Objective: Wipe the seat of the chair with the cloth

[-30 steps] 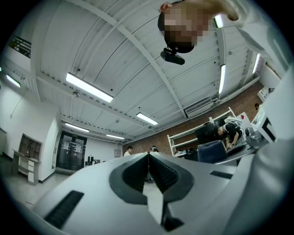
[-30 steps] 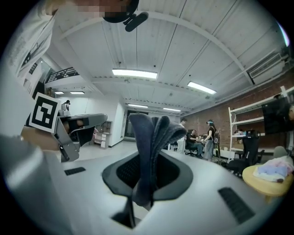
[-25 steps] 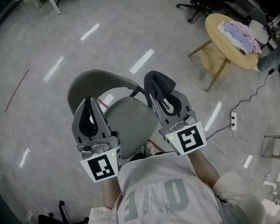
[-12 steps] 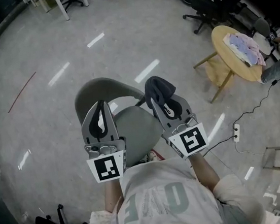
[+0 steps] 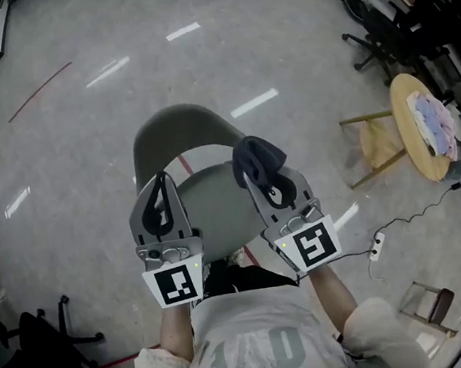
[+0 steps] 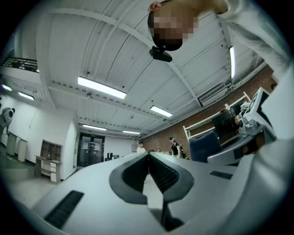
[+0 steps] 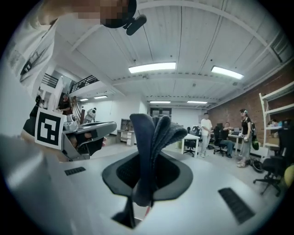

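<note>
A grey chair (image 5: 202, 195) with a curved backrest stands on the floor right in front of me, its seat between and under both grippers. My right gripper (image 5: 254, 161) is shut on a dark blue cloth (image 5: 255, 155), which bunches out past the jaw tips and hangs above the seat's right side. In the right gripper view the folded cloth (image 7: 154, 137) stands up between the jaws. My left gripper (image 5: 160, 190) is shut with nothing in it, raised over the seat's left side. Both gripper views point upward at the ceiling.
A round wooden table (image 5: 419, 125) with pale cloths (image 5: 434, 117) stands at the right. A power strip (image 5: 377, 244) and cable lie on the floor nearby. Black office chairs (image 5: 383, 28) are at the upper right, another chair base (image 5: 41, 343) at the lower left.
My head has shifted, so the chair now sits more centrally and the round table has slid right. Both grippers keep their hold and pose over the seat.
</note>
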A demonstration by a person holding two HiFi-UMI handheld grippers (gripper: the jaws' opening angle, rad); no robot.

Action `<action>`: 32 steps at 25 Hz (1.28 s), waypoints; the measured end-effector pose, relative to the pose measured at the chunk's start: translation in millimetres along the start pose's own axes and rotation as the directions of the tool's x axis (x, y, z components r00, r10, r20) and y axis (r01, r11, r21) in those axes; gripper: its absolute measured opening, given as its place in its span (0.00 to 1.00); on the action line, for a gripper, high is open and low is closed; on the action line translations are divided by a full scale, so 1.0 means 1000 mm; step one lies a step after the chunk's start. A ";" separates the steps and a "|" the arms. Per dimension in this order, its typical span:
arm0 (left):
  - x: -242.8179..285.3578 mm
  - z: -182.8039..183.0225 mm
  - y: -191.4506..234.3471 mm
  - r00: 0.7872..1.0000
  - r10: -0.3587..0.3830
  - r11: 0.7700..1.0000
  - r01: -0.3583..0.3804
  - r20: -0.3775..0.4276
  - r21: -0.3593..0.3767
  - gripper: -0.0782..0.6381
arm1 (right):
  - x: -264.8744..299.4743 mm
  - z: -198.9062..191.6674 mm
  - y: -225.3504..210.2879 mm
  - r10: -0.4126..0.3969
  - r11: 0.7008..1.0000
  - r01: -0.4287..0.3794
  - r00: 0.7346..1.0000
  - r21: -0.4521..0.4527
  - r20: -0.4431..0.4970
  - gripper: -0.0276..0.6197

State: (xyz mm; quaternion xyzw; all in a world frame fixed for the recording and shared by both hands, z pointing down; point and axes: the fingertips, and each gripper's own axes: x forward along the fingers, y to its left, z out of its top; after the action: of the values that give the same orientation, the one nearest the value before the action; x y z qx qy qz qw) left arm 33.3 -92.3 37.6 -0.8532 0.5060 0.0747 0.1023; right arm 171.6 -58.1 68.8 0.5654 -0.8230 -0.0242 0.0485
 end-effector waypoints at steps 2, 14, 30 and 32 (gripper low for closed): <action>-0.008 -0.031 0.016 0.999 0.035 0.999 -0.035 -0.030 -0.010 0.13 | 0.025 -0.025 0.020 0.076 0.996 -0.075 0.996 0.046 -0.034 0.13; -0.084 -0.247 0.061 0.956 0.183 0.977 -0.203 -0.229 -0.064 0.13 | 0.134 -0.227 0.126 0.373 0.917 -0.324 0.904 0.235 -0.210 0.13; -0.143 -0.335 0.085 0.913 0.304 0.930 -0.346 -0.271 -0.121 0.13 | 0.141 -0.394 0.187 0.497 0.847 -0.363 0.801 0.388 -0.335 0.13; -0.146 -0.337 0.087 0.910 0.310 0.927 -0.353 -0.274 -0.124 0.13 | 0.144 -0.404 0.196 0.525 0.822 -0.364 0.783 0.438 -0.334 0.13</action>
State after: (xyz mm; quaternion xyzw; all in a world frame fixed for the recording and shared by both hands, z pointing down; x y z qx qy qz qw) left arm -105.0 -93.5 388.6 -0.7626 0.6444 0.0262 -0.0496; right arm -18.6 -116.2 496.6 0.3411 -0.8920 0.2632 0.1366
